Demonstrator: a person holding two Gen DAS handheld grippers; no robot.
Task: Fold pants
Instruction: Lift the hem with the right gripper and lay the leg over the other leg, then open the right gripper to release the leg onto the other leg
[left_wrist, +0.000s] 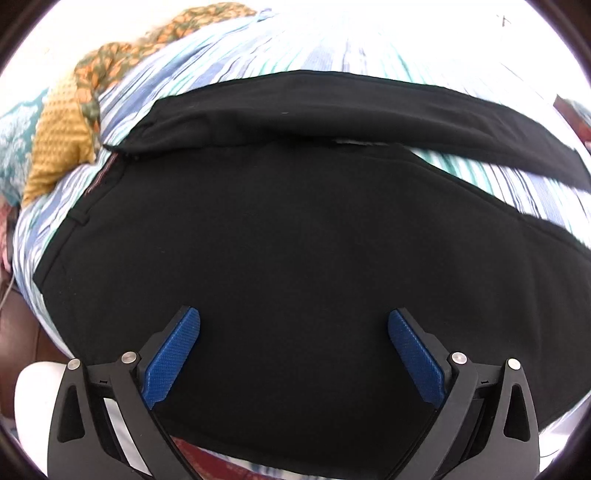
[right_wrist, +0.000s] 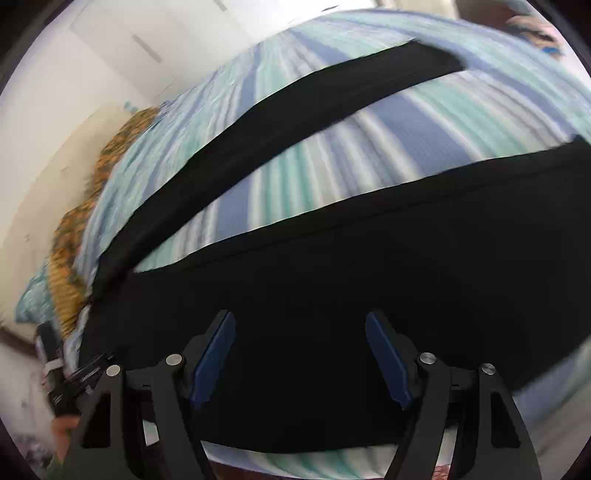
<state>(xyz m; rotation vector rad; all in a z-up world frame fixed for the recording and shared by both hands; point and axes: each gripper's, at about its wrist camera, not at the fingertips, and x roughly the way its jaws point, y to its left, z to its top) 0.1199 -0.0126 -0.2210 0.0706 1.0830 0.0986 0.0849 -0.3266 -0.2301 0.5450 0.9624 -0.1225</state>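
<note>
a: blue pads (left_wrist: 173, 354) of the left tongs (left_wrist: 293, 332) are seen nearest the lens, spread wide, with nothing pinched between them. only black cloth is seen under the gap.

b: and the cloth?

a: the pants (left_wrist: 280, 236) are laid flat on a bed (left_wrist: 236, 55) covered in a blue, teal and white striped sheet. the waistband is found at the left in the left wrist view, with a belt loop on it. one leg (left_wrist: 369, 107) is stretched off to the right behind the broad part, and a wedge of sheet is seen between the two legs.

b: what is shown by the other view?

a: the right tongs (right_wrist: 300, 336) are likewise spread, nothing held, the gap set over the near leg (right_wrist: 332, 277). the far leg (right_wrist: 295, 110) is seen running up to the right, well apart from the near one at its end, with striped sheet between. the picture is blurred, so whether the pads touch the cloth cannot be told.

b: anything else on the bed?

a: an orange and green patterned cloth (left_wrist: 110, 62) and a mustard dotted cloth (left_wrist: 61, 140) are bunched at the far left edge, beside the waistband end but not on the pants.
</note>
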